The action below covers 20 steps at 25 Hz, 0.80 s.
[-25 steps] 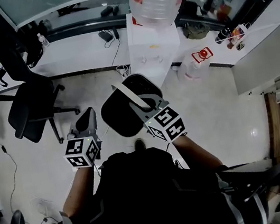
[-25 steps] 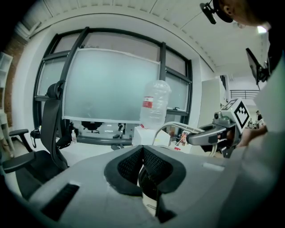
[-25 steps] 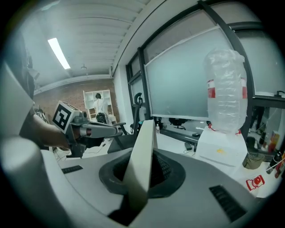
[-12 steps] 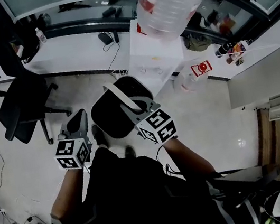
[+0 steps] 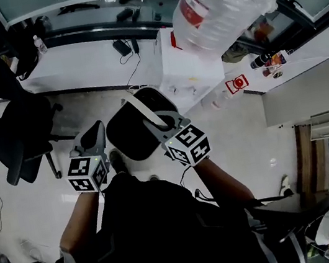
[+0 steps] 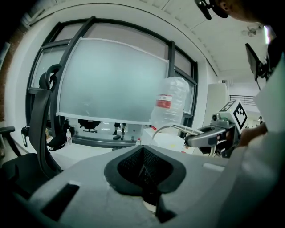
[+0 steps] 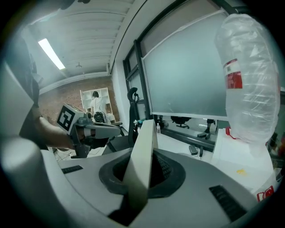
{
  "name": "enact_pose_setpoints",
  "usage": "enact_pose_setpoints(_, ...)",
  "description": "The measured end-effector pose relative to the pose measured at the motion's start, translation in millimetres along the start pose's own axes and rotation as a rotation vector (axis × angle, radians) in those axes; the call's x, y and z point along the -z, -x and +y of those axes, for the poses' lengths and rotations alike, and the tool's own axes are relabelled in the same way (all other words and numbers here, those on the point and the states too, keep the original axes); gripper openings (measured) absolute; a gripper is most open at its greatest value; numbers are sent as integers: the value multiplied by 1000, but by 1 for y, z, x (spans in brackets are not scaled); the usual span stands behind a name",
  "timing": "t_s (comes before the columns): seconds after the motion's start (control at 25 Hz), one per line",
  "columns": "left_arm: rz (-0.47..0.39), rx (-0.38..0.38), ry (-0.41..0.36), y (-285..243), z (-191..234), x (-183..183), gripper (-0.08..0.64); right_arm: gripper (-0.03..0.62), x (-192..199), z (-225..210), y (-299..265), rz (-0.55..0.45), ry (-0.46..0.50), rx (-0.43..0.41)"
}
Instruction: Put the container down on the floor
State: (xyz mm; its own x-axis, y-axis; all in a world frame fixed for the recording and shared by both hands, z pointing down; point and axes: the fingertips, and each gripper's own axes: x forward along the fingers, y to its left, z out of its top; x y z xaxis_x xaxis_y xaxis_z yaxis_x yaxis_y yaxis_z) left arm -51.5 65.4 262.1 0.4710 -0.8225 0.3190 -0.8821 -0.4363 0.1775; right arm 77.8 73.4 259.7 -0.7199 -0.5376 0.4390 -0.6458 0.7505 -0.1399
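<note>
Premises: an office with a pale tiled floor [image 5: 240, 133], seen from steeply above. A white desk [image 5: 96, 64] runs under the windows along the top of the frame. A water dispenser [image 5: 188, 70] carrying a large clear bottle [image 5: 223, 1] stands upper right, and a black office chair [image 5: 16, 132] at left.

The container [image 5: 129, 139], a dark round pail, hangs at frame centre, off the floor and just ahead of the person's body. Its mouth appears to face up at the camera, so its long axis is judged near vertical.

The right gripper [image 5: 161, 122] is clamped narrowly on the white handle [image 5: 148, 115], a flat band standing between its jaws; the pail hangs below and to the upper left of its marker cube. The left gripper [image 5: 96, 128] lies just beside the pail's left rim. Its jaws are together with nothing between them, and contact with the pail cannot be confirmed.

Assessment: the right hand bears the load, and the open floor lies directly beneath, so the set-down calls for a straight descent.
</note>
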Motion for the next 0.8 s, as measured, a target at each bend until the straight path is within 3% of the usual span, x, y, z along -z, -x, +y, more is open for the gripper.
enact_pose_setpoints(0.48,35,44,28,-49,87,-2,11,37,-16,-22,-93,18,-10,8)
enact_pose_setpoints(0.8,83,65,19,-89,130,22,11,37,-4,-46,-148,37,22,7)
